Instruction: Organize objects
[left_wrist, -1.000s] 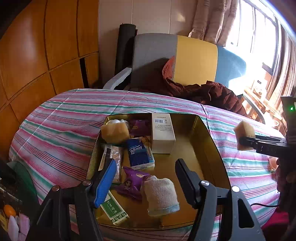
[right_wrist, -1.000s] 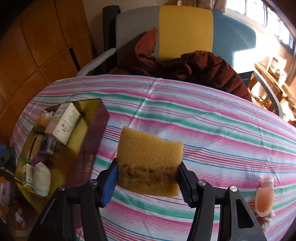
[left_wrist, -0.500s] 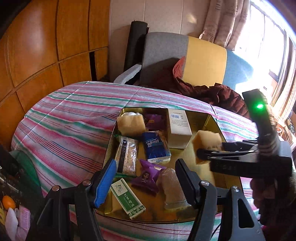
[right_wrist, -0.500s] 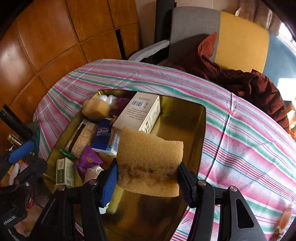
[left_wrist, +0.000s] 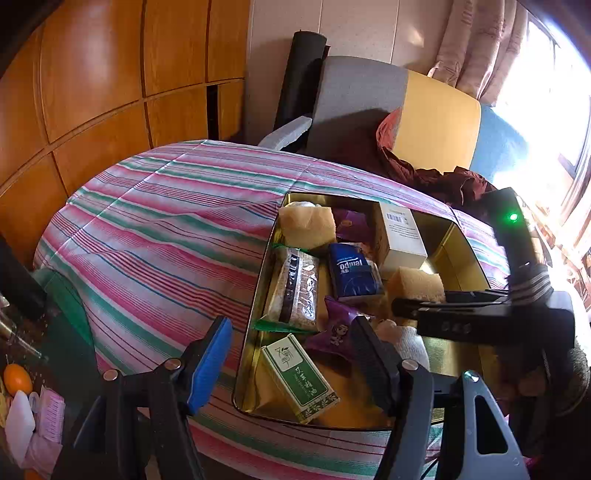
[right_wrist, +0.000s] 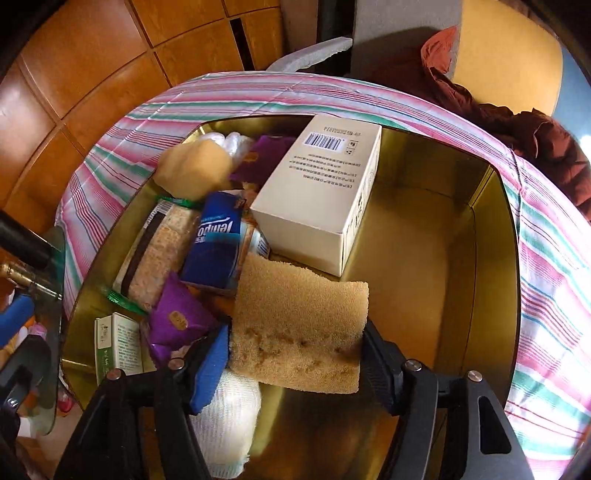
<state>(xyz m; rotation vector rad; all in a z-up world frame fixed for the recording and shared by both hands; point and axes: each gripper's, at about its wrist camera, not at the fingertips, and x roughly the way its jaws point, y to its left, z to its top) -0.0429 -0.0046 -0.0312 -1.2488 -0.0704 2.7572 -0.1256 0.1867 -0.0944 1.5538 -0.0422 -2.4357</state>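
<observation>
My right gripper (right_wrist: 295, 354) is shut on a tan sponge (right_wrist: 299, 328) and holds it low inside the gold tin (right_wrist: 476, 236), beside the white box (right_wrist: 317, 192) and the blue tissue pack (right_wrist: 218, 243). The sponge also shows in the left wrist view (left_wrist: 415, 286), held by the right gripper (left_wrist: 402, 306). My left gripper (left_wrist: 291, 358) is open and empty over the tin's near left rim (left_wrist: 255, 314). The tin also holds a second sponge (left_wrist: 306, 227), a snack bar (left_wrist: 295, 291), purple packets (left_wrist: 338, 332), a green box (left_wrist: 299, 373) and a white cloth roll (right_wrist: 229, 417).
The tin sits on a striped tablecloth (left_wrist: 166, 236). An armchair (left_wrist: 399, 110) with a dark red garment (left_wrist: 443, 181) stands behind the table. Wood panelling (left_wrist: 92, 74) is at the left. Small items (left_wrist: 22, 406) lie low at the left. The tin's right half (right_wrist: 424, 240) shows bare gold floor.
My right gripper has carried the sponge from over the tablecloth leftward into the tin and lowered it. My left gripper has shifted left toward the tin's near left rim, staying open.
</observation>
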